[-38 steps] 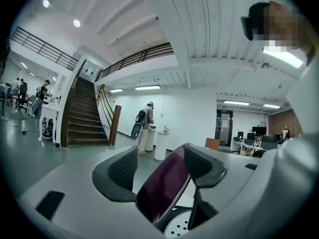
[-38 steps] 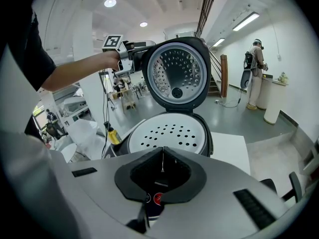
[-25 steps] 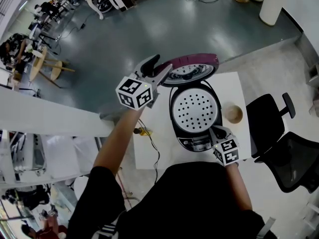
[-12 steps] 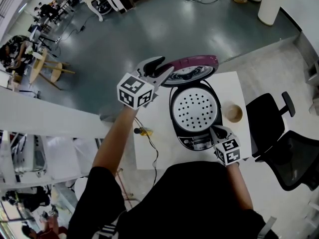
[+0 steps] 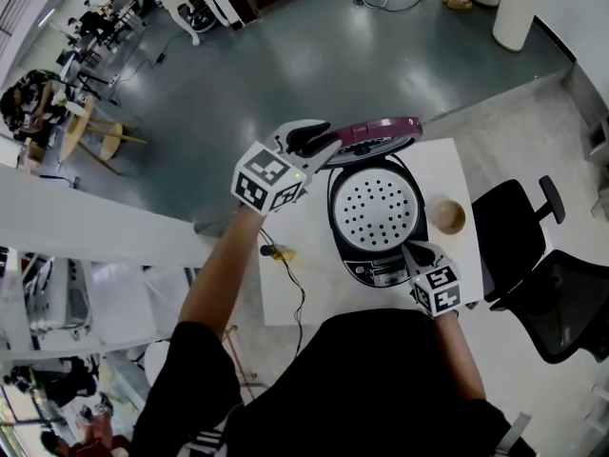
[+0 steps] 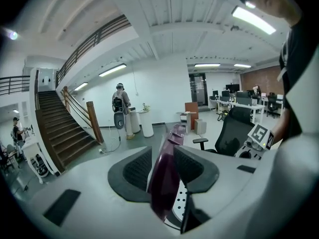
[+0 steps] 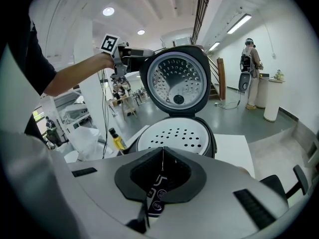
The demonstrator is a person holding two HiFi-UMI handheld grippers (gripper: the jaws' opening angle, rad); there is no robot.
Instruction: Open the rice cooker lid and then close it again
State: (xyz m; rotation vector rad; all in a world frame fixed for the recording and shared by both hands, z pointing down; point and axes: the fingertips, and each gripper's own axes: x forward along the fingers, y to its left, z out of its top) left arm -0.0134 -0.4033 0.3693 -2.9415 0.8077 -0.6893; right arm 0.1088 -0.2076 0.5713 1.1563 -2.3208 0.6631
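Observation:
The black rice cooker [image 5: 373,208] stands on the white table [image 5: 295,298]. Its perforated inner plate [image 7: 174,136] is exposed and its purple-topped lid [image 5: 381,129] is raised at the back. My left gripper [image 5: 322,145] reaches in from the left, and its jaws are closing on the lid's rim. That purple edge [image 6: 165,183] fills the gap between the pads [image 6: 137,169]. My right gripper [image 5: 415,252] is shut and empty, with its tips at the cooker's front control panel [image 7: 156,197]. The right gripper view shows the lid's silver underside [image 7: 174,81].
A round tan cup [image 5: 444,217] sits right of the cooker. A small yellow bottle [image 5: 276,252] and a black cable lie at the table's left edge. A black office chair [image 5: 533,255] stands to the right. Far off, a person stands by a staircase [image 6: 65,133].
My left gripper has moved right onto the lid's rim and its jaws have narrowed around it. The lid now looks more edge-on. The right gripper has stayed put.

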